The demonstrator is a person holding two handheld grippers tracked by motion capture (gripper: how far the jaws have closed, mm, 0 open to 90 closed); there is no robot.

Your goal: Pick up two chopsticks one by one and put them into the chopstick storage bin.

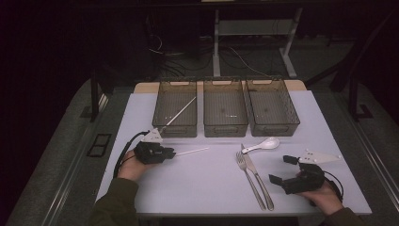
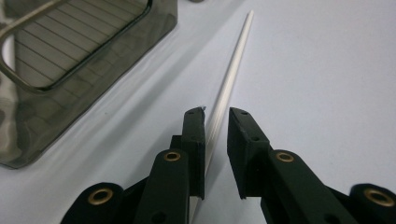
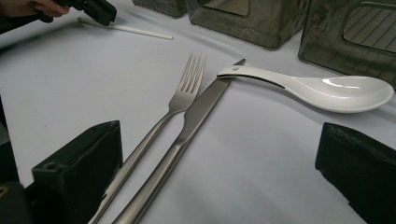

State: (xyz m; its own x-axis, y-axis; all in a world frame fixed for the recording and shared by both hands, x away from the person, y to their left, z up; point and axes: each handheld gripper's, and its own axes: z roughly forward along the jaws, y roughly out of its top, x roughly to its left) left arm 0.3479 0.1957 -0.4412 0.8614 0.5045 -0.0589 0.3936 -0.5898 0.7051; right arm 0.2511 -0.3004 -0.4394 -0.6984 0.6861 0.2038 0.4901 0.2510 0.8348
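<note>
high view: the left claw (image 1: 170,152) sits at the near end of a white chopstick (image 1: 193,151) lying flat on the bench (image 1: 211,183), long axis running right from the jaws; the right claw (image 1: 282,172) is well apart.
left gripper view: the jaws nearly together astride the stick, the left pad touching, not plainly clamped.
right gripper view: the jaws wide apart near the fork (image 3: 187,88), knife (image 3: 201,109) and spoon (image 3: 322,88).
</note>
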